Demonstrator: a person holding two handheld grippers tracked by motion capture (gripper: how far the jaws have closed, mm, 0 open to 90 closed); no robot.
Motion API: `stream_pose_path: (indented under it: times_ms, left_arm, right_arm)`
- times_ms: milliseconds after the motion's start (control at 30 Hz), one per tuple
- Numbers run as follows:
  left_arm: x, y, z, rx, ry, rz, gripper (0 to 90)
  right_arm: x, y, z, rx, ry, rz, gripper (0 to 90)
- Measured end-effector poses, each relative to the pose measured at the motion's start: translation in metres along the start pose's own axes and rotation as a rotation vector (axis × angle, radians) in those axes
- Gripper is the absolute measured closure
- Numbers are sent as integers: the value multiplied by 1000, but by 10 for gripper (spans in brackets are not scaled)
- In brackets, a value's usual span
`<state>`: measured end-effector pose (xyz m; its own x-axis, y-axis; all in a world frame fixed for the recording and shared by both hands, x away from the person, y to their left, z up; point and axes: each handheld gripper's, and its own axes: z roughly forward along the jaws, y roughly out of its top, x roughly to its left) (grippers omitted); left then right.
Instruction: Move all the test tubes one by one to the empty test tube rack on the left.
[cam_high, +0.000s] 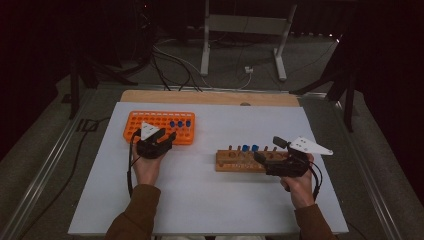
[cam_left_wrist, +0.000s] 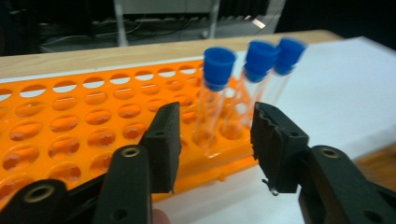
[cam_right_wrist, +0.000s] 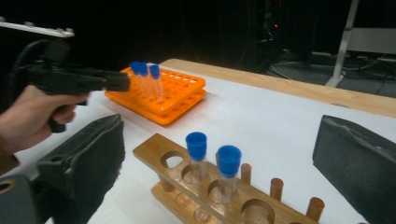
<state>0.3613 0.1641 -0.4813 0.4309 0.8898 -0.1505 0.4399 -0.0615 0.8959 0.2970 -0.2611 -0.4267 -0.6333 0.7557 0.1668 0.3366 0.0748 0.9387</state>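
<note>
An orange tube rack (cam_high: 150, 122) lies at the table's far left, with three blue-capped clear tubes (cam_high: 180, 123) standing near its right end. My left gripper (cam_high: 166, 134) is open at the rack's near edge. In the left gripper view the closest tube (cam_left_wrist: 215, 93) stands just beyond the gap between the open jaws of my left gripper (cam_left_wrist: 215, 144); nothing is held. A wooden rack (cam_high: 235, 162) holds two blue-capped tubes (cam_high: 249, 148). My right gripper (cam_high: 267, 149) is wide open at that rack's right end. Its jaws frame both tubes (cam_right_wrist: 196, 154) (cam_right_wrist: 228, 172) without touching them.
White sheet (cam_high: 210, 200) covers the table, with a bare wooden strip (cam_high: 200, 96) at the far edge. Wooden pegs (cam_right_wrist: 276, 187) line the wooden rack's side. Cables and a stand's legs (cam_high: 240, 45) lie on the floor beyond the table.
</note>
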Motion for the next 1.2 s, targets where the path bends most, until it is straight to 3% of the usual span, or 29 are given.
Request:
stream_pose_path:
  times_ms: [233, 367, 500, 600, 833, 967, 1200]
  left_arm:
    - [-11, 3, -25, -24, -18, 6, 245]
    - [-18, 5, -39, -39, -24, 28, 140]
    - [-23, 7, -50, -45, -37, 27, 17]
    - [-27, 7, -55, -52, -50, 36, 9]
    - [-32, 7, -60, -78, -74, 30, 8]
    - [-34, 8, -63, -91, -76, 33, 8]
    - [-34, 7, -66, -106, -73, 25, 8]
  right_arm:
    - [-5, -3, 5, 31, -18, 5, 90]
    - [-8, -5, 10, 55, -25, -4, 180]
    - [-10, -9, 14, 80, -16, -30, 375]
    - [-13, -12, 17, 95, -9, -41, 500]
    - [-14, -19, 30, 141, 14, -54, 658]
    - [-13, -23, 37, 167, 10, -62, 725]
    - [-10, -27, 42, 184, 5, -85, 763]
